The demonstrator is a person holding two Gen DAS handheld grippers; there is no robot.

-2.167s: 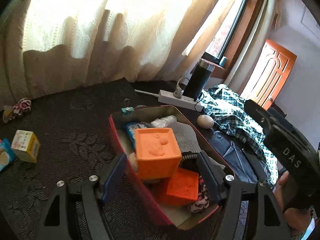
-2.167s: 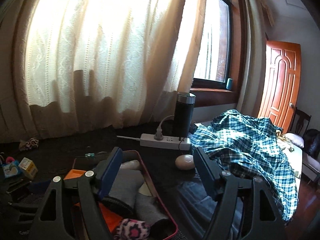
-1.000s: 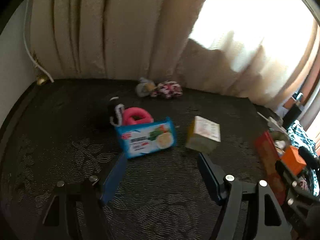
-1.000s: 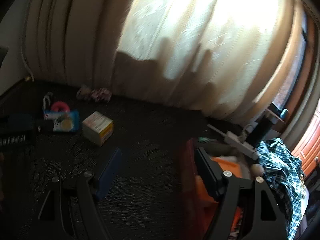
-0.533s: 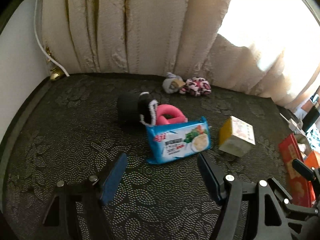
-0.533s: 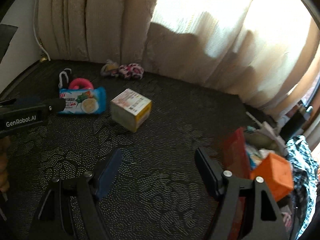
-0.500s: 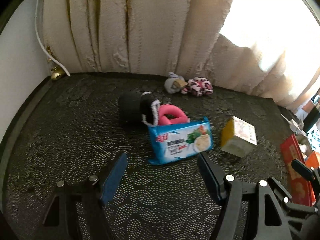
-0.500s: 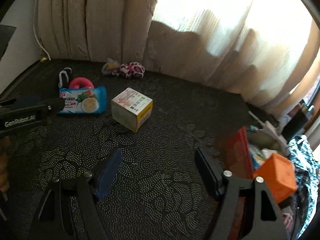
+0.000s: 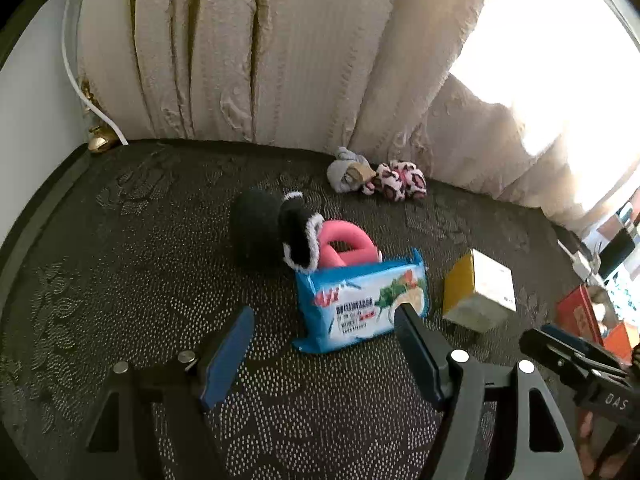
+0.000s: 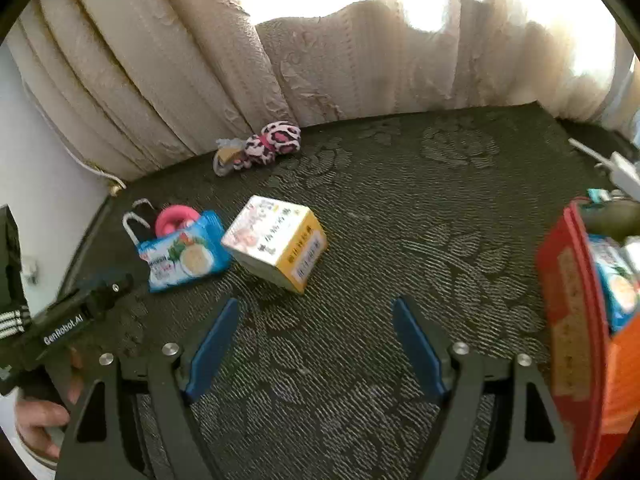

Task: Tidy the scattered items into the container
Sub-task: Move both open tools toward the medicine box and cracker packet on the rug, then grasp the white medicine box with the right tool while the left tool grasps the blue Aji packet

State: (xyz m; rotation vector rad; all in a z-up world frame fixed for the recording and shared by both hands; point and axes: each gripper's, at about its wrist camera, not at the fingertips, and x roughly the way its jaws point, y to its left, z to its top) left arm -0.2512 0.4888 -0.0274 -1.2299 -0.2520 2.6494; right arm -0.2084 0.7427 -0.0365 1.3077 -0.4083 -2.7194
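A blue noodle packet (image 9: pixel 362 300) lies on the dark patterned cloth just beyond my left gripper (image 9: pixel 326 322), which stands open and holds nothing. Behind the packet sit a pink ring (image 9: pixel 346 242) and a black fuzzy sock (image 9: pixel 272 230). A yellow and white box (image 9: pixel 478 290) rests to the packet's right. In the right wrist view the box (image 10: pixel 276 242) lies ahead of my right gripper (image 10: pixel 316 316), whose jaws are opening with nothing between them. The red container (image 10: pixel 570 312) with an orange block and a packet inside stands at the right edge.
A leopard-print sock (image 9: pixel 400 180) and a grey bundle (image 9: pixel 346 170) lie against the cream curtain (image 9: pixel 280 60) at the back. A white power strip (image 10: pixel 622 168) sits beyond the container. The surface's dark raised edge (image 9: pixel 36 216) curves along the left.
Both views swung away from the container toward the scattered items. The packet and the box now appear closer and larger. The right gripper rolled and dropped toward the box.
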